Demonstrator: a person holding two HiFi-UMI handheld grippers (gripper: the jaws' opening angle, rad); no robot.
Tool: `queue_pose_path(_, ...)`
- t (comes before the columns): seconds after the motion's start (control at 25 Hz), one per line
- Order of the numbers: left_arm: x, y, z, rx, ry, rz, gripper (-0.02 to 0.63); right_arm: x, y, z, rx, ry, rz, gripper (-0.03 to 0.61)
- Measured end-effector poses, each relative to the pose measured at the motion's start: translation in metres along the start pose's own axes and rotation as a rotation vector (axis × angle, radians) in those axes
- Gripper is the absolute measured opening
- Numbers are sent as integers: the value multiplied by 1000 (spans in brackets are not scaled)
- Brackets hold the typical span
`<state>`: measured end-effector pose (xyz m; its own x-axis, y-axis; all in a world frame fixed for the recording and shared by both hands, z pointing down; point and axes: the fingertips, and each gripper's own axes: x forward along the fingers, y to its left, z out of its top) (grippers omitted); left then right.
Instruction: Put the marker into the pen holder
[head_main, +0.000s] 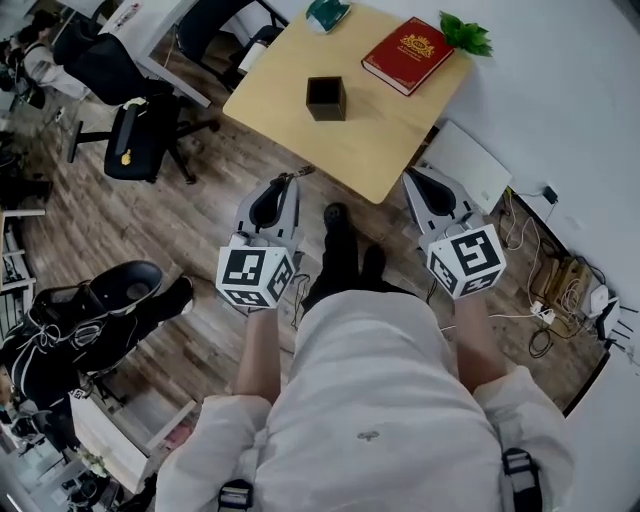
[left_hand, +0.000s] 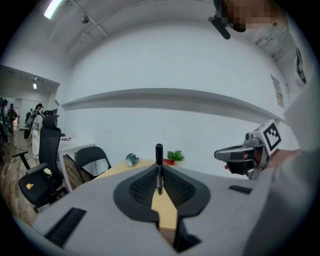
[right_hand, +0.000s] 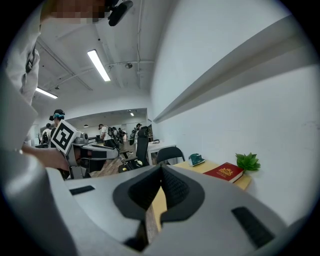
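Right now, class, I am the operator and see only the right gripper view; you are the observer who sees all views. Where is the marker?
Observer: The left gripper is shut on the marker, which stands upright between its jaws.
Operator: I see a book but no pen holder.
Observer: The pen holder stands on the table, to the left of the book, open top up.
Operator: Is the marker over the table?
Observer: No. In the head view the left gripper hangs over the floor, just short of the table's near edge.
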<state>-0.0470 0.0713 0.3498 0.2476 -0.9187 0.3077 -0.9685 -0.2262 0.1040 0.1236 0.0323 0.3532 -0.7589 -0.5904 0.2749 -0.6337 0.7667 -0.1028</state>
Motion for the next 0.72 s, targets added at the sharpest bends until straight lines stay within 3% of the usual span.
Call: queue_pose_path(0.72,110,69,30,-20,22,-101,37,102,-49,31,19,37,-52,0)
